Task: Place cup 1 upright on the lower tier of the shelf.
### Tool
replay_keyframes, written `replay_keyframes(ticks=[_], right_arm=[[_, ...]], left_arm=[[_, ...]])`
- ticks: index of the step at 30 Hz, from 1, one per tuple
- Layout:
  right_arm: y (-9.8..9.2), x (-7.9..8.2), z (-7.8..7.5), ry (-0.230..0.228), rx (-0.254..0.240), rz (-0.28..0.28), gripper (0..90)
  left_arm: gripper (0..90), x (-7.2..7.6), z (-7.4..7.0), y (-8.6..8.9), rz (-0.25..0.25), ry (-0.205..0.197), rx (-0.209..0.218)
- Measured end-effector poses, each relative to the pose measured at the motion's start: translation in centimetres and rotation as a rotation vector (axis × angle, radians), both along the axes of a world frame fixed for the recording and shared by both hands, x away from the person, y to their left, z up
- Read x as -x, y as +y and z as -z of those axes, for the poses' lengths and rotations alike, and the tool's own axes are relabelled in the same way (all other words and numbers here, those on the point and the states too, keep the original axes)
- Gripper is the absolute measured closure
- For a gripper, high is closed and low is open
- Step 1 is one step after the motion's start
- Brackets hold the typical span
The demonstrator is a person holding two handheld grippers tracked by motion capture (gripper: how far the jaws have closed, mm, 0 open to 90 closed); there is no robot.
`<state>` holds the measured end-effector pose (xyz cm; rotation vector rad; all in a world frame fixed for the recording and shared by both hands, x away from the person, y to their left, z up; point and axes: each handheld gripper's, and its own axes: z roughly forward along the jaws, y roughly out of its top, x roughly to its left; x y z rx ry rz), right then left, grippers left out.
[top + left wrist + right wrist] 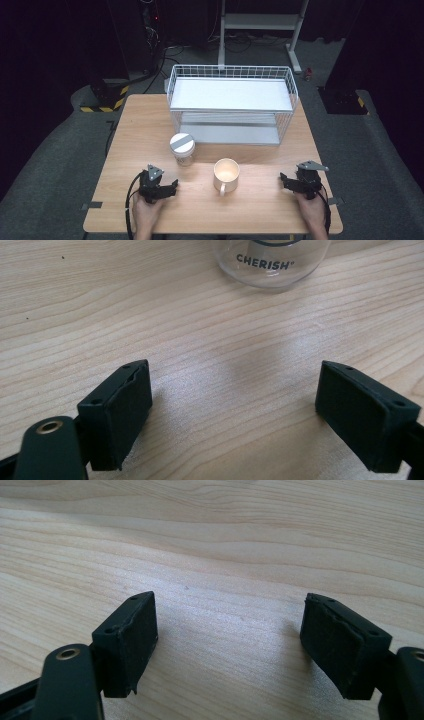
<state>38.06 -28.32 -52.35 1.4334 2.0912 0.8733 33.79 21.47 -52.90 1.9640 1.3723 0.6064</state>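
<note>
A clear glass jar [182, 148] with a grey lid stands on the wooden table [150, 120], left of centre. Its lower wall, printed CHERISH, is at the top of the left gripper view [272, 265]. A cream mug [226, 174] stands to the jar's right, handle toward the person. My left gripper [161, 184] rests low on the table in front of the jar, open, with bare wood between its jaws [232, 412]. My right gripper [295, 181] sits near the table's right front, open over bare wood [230, 647].
A white wire basket rack [231, 102] with two shelves stands at the back of the table. The table's front edge lies just behind both hands. A metal stand and cables sit on the dark floor beyond.
</note>
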Motion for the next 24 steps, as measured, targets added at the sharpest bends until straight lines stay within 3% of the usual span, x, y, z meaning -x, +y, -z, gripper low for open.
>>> replay_keyframes(ticks=[12,20,24], right_arm=[[-0.01,-0.02,0.0,-0.002,0.001,-0.001,22.9],[0.0,-0.01,0.0,-0.002,0.001,0.0,22.9],[-0.01,-0.01,0.0,-0.002,0.001,-0.001,22.9]], left_arm=[[15.6,-0.04,-0.03,0.04,0.006,0.0,-0.005],[15.3,-0.18,-0.03,-0.65,-0.064,0.006,0.001],[15.0,-0.16,-0.02,-0.49,-0.045,0.005,0.004]])
